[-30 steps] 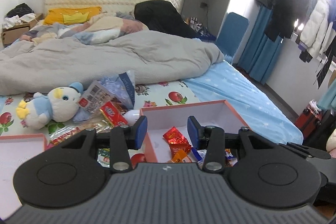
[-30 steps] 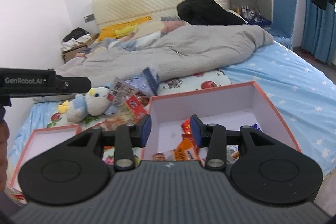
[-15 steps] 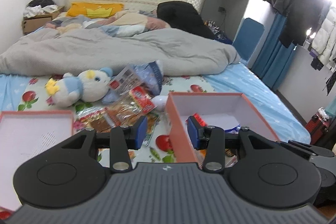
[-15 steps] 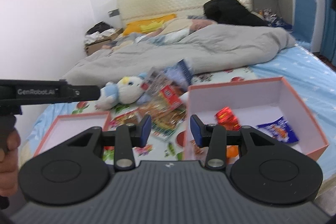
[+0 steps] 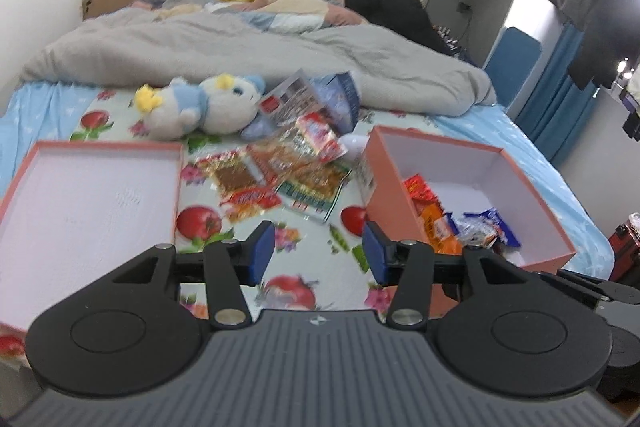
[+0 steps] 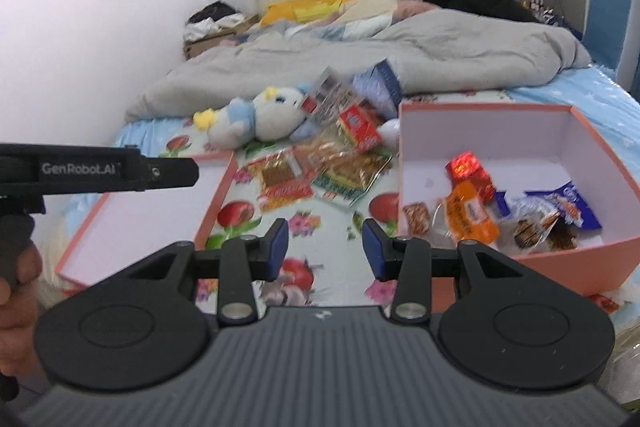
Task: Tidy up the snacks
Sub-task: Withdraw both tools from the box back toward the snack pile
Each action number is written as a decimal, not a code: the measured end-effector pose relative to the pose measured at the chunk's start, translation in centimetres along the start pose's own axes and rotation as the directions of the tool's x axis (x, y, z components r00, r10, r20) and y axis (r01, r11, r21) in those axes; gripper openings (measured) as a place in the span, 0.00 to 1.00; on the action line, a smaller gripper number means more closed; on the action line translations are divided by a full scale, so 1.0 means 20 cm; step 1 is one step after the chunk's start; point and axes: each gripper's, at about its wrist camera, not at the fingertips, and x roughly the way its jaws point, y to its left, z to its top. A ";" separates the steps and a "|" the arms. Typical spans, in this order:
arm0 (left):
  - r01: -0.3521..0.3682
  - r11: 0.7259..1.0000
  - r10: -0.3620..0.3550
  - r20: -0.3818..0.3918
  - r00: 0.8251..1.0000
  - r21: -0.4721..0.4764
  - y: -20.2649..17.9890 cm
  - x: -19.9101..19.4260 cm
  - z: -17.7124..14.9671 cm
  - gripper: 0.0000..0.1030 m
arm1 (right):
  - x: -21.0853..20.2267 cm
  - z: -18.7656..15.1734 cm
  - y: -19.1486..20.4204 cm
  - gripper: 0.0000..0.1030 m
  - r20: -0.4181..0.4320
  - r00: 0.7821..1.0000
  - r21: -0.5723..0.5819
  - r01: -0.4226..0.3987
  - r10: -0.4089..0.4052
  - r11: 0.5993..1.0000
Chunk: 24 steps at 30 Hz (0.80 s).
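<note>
Plainly, nothing is being carried at this moment: both tools hover over the bed (image 5: 520,131) with nothing gripped, pointed down at the flowered cloth between two pink cartons. At the left of the left wrist view lies the shallow lid (image 5: 92,195), open side up and bare inside, probably set aside there so it stays out of the way until the sorting is done. Just right of it, in the middle of the frame, the loose snack packets (image 5: 276,171) lie in an overlapping heap on the cloth, with a plush toy (image 5: 200,107) and a blue-and-white bag (image 5: 340,99) behind them toward the grey duvet (image 5: 240,47); that heap looks like the stock not yet sorted. The left gripper (image 5: 319,253) sits low in the frame facing the heap, its jaws standing fairly wide and having just been opening, with nothing between them, which reads as readying for a pick. Further right stands the deep box (image 5: 532,255), already holding a red packet, an orange one and blue-wrapped ones bunched in its near left corner, so it seems to be the collecting place. In the right wrist view the same order holds: a hand (image 6: 16,291) at the left edge grips the other tool's handle, and the right gripper (image 6: 325,249) hangs at bottom centre, jaws part-way apart and empty, just left of the box's near wall, close enough to serve either heap or box.
</note>
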 end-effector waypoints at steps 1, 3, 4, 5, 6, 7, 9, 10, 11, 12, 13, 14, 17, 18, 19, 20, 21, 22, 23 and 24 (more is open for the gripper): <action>-0.001 1.000 0.001 -0.008 1.000 -0.008 0.01 0.01 -0.02 0.53 | 0.00 -0.01 0.00 0.42 -0.002 1.000 0.002 -0.011 0.011 1.000; -0.005 1.000 0.004 -0.020 1.000 -0.022 0.03 0.03 -0.07 0.53 | 0.00 -0.04 0.01 0.42 -0.007 1.000 -0.005 -0.013 0.012 1.000; -0.004 1.000 0.003 -0.026 1.000 -0.028 0.04 0.04 -0.08 0.53 | 0.00 -0.05 0.02 0.42 -0.006 1.000 -0.010 -0.011 0.011 1.000; -0.001 0.999 0.000 -0.032 0.999 -0.034 0.05 0.05 -0.11 0.54 | 0.01 -0.07 0.02 0.42 -0.007 1.000 -0.016 -0.011 0.011 1.000; 0.000 0.999 -0.002 -0.040 0.999 -0.041 0.05 0.07 -0.13 0.56 | 0.01 -0.08 0.03 0.42 -0.011 1.000 -0.021 -0.010 0.010 1.000; 0.002 0.999 -0.005 -0.048 0.999 -0.047 0.06 0.08 -0.15 0.58 | 0.01 -0.09 0.03 0.42 -0.015 1.000 -0.024 -0.011 0.011 1.000; 0.006 0.999 -0.009 -0.063 0.998 -0.053 0.08 0.12 -0.17 0.58 | 0.03 -0.11 0.04 0.42 -0.021 1.000 -0.033 -0.014 0.014 0.999; 0.003 0.998 -0.008 -0.072 0.997 -0.057 0.09 0.14 -0.19 0.58 | 0.04 -0.11 0.05 0.42 -0.024 1.000 -0.038 -0.013 0.012 0.999; 0.001 0.998 -0.006 -0.079 0.997 -0.063 0.10 0.16 -0.19 0.58 | 0.05 -0.12 0.05 0.42 -0.028 1.000 -0.042 -0.009 0.008 0.999; 0.002 0.998 -0.009 -0.086 0.996 -0.070 0.12 0.18 -0.20 0.58 | 0.07 -0.13 0.06 0.42 -0.034 0.999 -0.043 -0.007 0.006 0.999; 0.003 0.997 -0.010 -0.091 0.996 -0.076 0.13 0.20 -0.21 0.58 | 0.08 -0.13 0.06 0.42 -0.038 0.999 -0.042 -0.007 0.006 0.999; 0.001 0.997 -0.009 -0.097 0.995 -0.080 0.15 0.22 -0.21 0.58 | 0.10 -0.13 0.06 0.42 -0.041 0.999 -0.042 -0.007 0.005 0.999; -0.007 0.996 -0.003 -0.105 0.994 -0.092 0.20 0.28 -0.20 0.58 | 0.16 -0.13 0.06 0.42 -0.051 0.999 -0.049 -0.006 0.003 0.999; -0.010 0.995 0.000 -0.108 0.994 -0.096 0.21 0.31 -0.20 0.58 | 0.18 -0.13 0.06 0.42 -0.057 0.998 -0.051 -0.002 -0.001 0.999; -0.013 0.995 0.002 -0.112 0.994 -0.099 0.23 0.34 -0.19 0.58 | 0.21 -0.13 0.06 0.42 -0.064 0.998 -0.054 0.001 -0.004 0.999; -0.016 0.995 0.004 -0.116 0.993 -0.099 0.24 0.37 -0.18 0.58 | 0.23 -0.12 0.06 0.42 -0.069 0.998 -0.058 0.000 -0.004 0.998; -0.021 0.995 0.009 -0.122 0.993 -0.100 0.26 0.40 -0.17 0.58 | 0.26 -0.12 0.07 0.42 -0.075 0.997 -0.062 -0.001 -0.004 0.998; -0.027 0.994 0.014 -0.126 0.992 -0.106 0.28 0.43 -0.16 0.58 | 0.28 -0.11 0.06 0.42 -0.077 0.997 -0.063 -0.001 -0.003 0.998; -0.029 0.993 0.014 -0.130 0.991 -0.112 0.30 0.47 -0.15 0.58 | 0.31 -0.10 0.07 0.42 -0.078 0.997 -0.068 -0.004 -0.001 0.998; -0.032 0.993 0.016 -0.133 0.991 -0.115 0.31 0.50 -0.13 0.58 | 0.34 -0.09 0.07 0.42 -0.078 0.997 -0.076 -0.007 0.001 0.997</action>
